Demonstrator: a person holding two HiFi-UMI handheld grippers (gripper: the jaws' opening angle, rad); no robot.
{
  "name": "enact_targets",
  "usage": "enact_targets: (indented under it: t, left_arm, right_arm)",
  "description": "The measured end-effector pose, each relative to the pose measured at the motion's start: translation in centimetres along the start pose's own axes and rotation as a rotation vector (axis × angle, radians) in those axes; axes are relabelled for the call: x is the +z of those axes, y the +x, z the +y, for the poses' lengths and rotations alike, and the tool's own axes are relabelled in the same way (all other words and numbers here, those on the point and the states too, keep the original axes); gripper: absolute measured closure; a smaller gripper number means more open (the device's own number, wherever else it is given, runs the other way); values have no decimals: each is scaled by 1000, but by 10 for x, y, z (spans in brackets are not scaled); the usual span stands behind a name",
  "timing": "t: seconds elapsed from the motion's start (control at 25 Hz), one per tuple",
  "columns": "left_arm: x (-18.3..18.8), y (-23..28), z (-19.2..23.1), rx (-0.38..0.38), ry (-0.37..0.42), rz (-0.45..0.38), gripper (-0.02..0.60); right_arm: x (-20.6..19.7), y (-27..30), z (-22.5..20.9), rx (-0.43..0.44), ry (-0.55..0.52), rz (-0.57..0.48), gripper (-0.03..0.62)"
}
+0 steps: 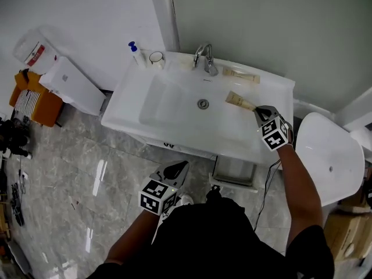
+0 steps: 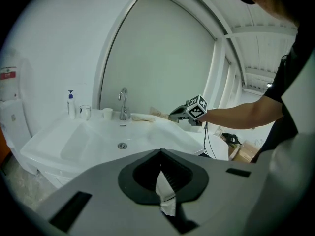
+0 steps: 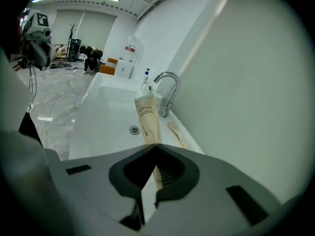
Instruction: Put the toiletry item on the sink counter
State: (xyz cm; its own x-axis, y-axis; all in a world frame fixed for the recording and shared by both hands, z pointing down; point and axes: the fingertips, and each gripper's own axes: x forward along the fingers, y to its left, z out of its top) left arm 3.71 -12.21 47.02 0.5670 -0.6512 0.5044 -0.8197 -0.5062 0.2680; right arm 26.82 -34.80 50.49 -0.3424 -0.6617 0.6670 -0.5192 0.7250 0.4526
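Note:
A beige toothbrush packet [image 1: 238, 100] [image 3: 147, 118] sticks out of my right gripper [image 1: 257, 110] [image 3: 156, 147], which is shut on its near end. The packet hangs over the right rim of the white sink [image 1: 174, 129], its free end pointing towards the drain [image 1: 203, 104]. From the left gripper view the right gripper [image 2: 178, 114] hovers over the counter right of the faucet [image 2: 123, 103]. My left gripper [image 1: 179, 168] [image 2: 161, 152] is shut, holds nothing, and stays low in front of the sink over the floor.
A second beige packet [image 1: 241, 74] lies on the back ledge beside the faucet [image 1: 206, 60]. A soap bottle [image 1: 135, 52] and a cup [image 1: 156, 57] stand at the back left corner. A white toilet [image 1: 326, 153] is at right, a white bin [image 1: 72, 86] at left.

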Motion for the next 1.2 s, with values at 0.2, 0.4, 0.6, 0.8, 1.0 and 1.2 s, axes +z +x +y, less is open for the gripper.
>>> enact_targets:
  t: [0.2,0.4,0.6,0.8,1.0,1.2]
  left_arm:
    - [-14,-20,-5,-63,27,-6,581]
    - [-37,-38,-4,-93,35,13,581]
    - [-53,-42,-10,-125,52,31,581]
    - [-72,-39,-21,-166,76,67,581]
    - [-77,-32,-27,-179,73,85,581]
    - [-77,-21,-27,-173,48,88,581]
  right_arm:
    - [-8,-32,50,-14,26,30,589]
    - [-25,-61,96,-22,69,62,589]
    - [-49,-85,137,-17,91,105,589]
    - [-83,-98,187,17,84,168,589]
    - [-126,-93,226,78,47,242,589]
    - [-172,-65,253,148,-52,328,589]
